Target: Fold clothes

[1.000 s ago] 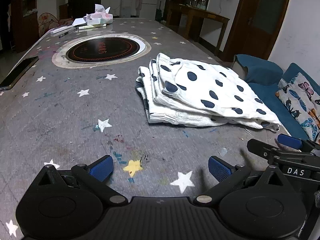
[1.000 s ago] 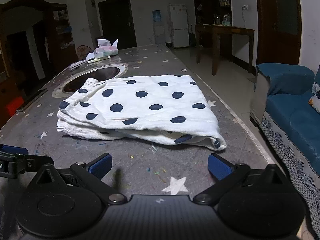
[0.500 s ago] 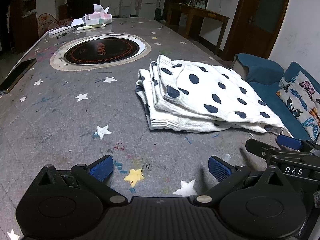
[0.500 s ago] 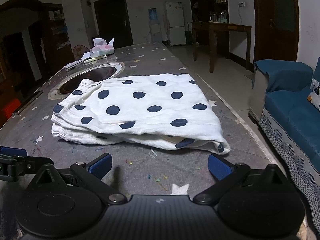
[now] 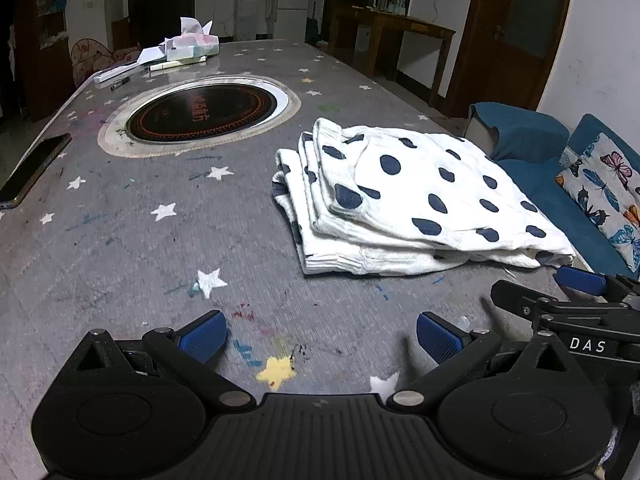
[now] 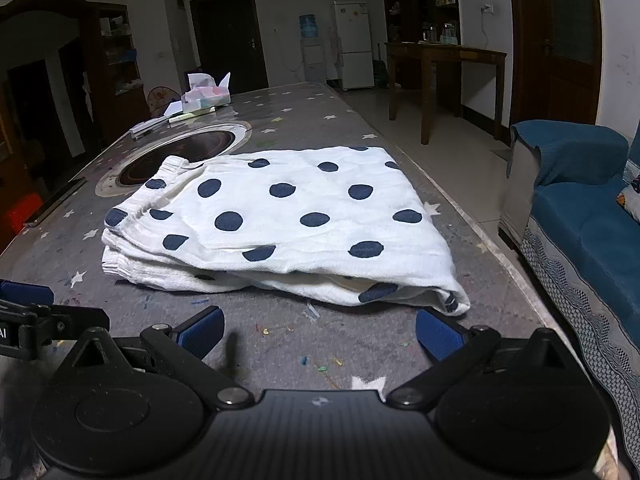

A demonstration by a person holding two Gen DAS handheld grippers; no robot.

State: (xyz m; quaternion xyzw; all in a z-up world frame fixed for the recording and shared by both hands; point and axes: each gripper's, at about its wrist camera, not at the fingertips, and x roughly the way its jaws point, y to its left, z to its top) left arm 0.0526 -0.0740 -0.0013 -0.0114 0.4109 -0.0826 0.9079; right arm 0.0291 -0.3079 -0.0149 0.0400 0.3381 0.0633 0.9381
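Polka-dot garment [image 6: 280, 220] lies folded (layered) on table.

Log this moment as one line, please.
left gripper: open, empty | right gripper: open, empty | polka-dot garment: folded on table, untouched

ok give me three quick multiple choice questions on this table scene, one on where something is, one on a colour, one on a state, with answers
1. Where does the dark phone lie?
A. on top of the garment
B. near the table's left edge
C. on the sofa

2. What colour are the dots on the folded garment?
A. dark navy
B. red
C. yellow

3. How do the left gripper and right gripper stand?
A. both shut on the cloth
B. left shut, right open
C. both open, holding nothing

Answers:
1. B, the phone rests along the left edge of the star-patterned table, apart from the garment.
2. A, the dots read dark navy on white fabric in both views.
3. C, each gripper's blue pads are spread wide over bare table, short of the garment.
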